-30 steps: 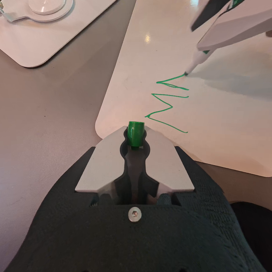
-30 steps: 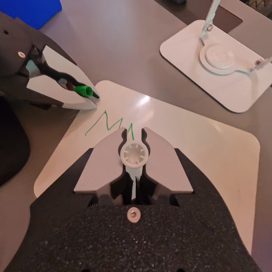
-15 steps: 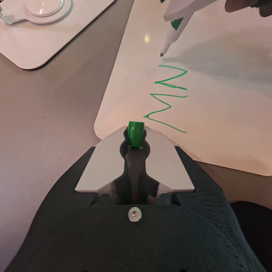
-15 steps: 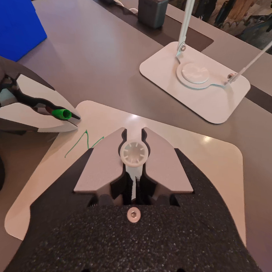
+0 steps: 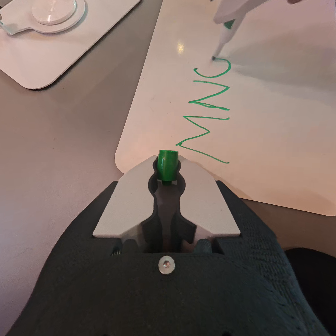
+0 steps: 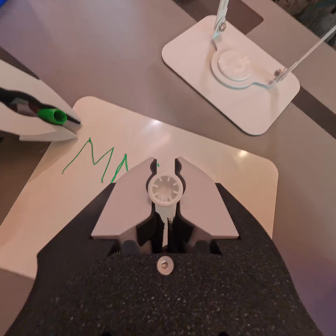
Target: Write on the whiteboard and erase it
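Whiteboard [image 5: 272, 145] lies flat on the brown table [image 5: 54, 145], a white sheet with rounded corners. Nearest, the left gripper [image 5: 167, 160] is clenched on the green marker cap [image 5: 166, 166] and rests at the board's near corner, off the writing. Just beyond it the green marks [image 5: 209, 112] have grown: half a second ago there were two zigzag shapes, and a curved stroke has now been added past them. The marker [image 5: 224, 34], clamped in the right gripper [image 6: 165, 161], has its tip on the board at the end of that curve, so writing seems still under way and erasing not begun. No eraser shows in either view. Farther off stands a white stand base [image 6: 236, 76] with thin metal arms, well apart from the board. Nothing blocks the free board surface ahead of the tip.
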Motion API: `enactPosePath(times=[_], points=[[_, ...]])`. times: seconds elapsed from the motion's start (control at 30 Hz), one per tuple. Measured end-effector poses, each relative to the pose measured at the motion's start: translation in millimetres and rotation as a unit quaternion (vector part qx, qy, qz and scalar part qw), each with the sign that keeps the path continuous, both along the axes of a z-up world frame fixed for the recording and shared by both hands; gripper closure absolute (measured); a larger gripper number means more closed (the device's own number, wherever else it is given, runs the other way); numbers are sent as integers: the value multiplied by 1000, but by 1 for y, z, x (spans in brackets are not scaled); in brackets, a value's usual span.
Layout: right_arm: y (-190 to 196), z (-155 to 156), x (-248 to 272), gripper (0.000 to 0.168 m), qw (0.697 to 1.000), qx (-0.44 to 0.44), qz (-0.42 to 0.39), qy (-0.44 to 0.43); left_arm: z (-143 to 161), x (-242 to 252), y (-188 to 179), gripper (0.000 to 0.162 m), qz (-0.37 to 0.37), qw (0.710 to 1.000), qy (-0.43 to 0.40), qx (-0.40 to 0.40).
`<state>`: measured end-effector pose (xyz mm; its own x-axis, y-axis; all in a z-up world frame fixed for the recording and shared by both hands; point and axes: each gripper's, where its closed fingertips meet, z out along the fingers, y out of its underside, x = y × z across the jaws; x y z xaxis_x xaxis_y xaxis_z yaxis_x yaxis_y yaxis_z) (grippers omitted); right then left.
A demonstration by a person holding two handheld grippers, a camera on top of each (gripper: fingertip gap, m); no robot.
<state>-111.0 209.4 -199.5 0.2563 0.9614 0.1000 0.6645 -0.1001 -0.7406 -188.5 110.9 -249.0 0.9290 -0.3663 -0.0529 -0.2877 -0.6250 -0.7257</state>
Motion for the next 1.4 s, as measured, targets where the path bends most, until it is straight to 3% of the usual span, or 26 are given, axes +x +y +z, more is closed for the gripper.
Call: enactPosePath(times=[0.17, 0.33, 0.63, 0.9, 1.07, 1.3, 1.4], points=[[-4, 3, -22, 149, 999, -8, 26, 24, 0, 0, 0, 145, -1, 1000, -7, -1], [14, 1, -11, 149, 1000, -7, 1, 20, 0, 0, 0, 145, -1, 1000, -4, 0], [-3, 0, 22, 149, 1000, -21, 0, -11, 0, 1, 0, 146, -3, 1000, -3, 1], [19, 1, -14, 149, 1000, -6, 5, 30, 0, 1, 0, 145, -5, 1000, -4, 1], [31, 0, -2, 149, 999, -3, -22, 24, 0, 1, 0, 145, -5, 1000, -5, 1], [8, 0, 6, 149, 999, -30, 5, 9, 0, 1, 0, 145, -5, 1000, -4, 2], [27, 4, 10, 149, 999, -24, -27, 25, 0, 1, 1, 145, -6, 1000, -5, 2]])
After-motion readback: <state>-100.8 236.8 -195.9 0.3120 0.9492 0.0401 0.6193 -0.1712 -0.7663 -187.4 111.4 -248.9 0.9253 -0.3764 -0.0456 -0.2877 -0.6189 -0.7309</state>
